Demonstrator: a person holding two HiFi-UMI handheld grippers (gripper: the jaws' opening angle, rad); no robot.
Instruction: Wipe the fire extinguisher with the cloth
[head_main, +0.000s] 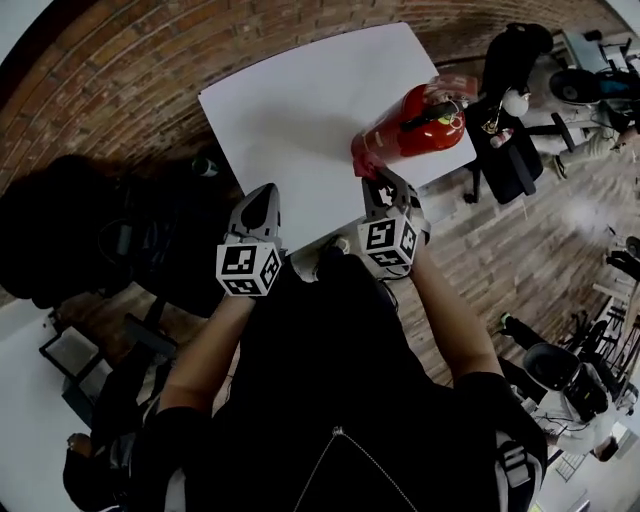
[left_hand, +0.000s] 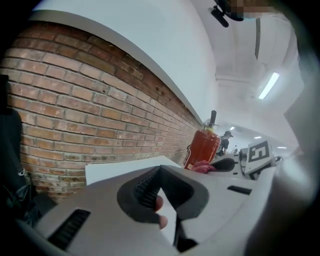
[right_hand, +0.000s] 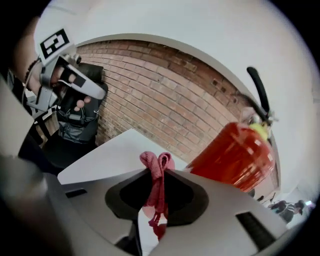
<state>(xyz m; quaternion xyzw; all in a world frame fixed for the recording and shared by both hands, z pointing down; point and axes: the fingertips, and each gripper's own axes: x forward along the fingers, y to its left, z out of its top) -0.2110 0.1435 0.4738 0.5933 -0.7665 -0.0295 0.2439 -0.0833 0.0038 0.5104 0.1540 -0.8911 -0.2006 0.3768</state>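
**One pink-red fabric cloth clamped beside the red cylindrical fire extinguisher**

From the head view, the fire extinguisher is seen upright on the white rectangular worktop, close to its right edge. The right hand-held gripper is pointed at the lower part of the red body. Whether the two touch cannot be told from this view. The left hand-held gripper is held over the near edge of the worktop, well apart from the extinguisher.

In the left gripper view, the left hand-held gripper's jaws are seen brought together at their tips, with nothing held between them. Beyond them the worktop is backed by a brick wall. The extinguisher stands to the right, and the cloth is seen just beside its base, at the tip of the right hand-held gripper. That gripper's marker cube is also seen there.

In the right gripper view, the right hand-held gripper's jaws are seen closed on the cloth. The fabric is bunched into two folds above the pads, and a strand hangs down between them. The extinguisher stands just to the right of the jaws, its black lever at the top.
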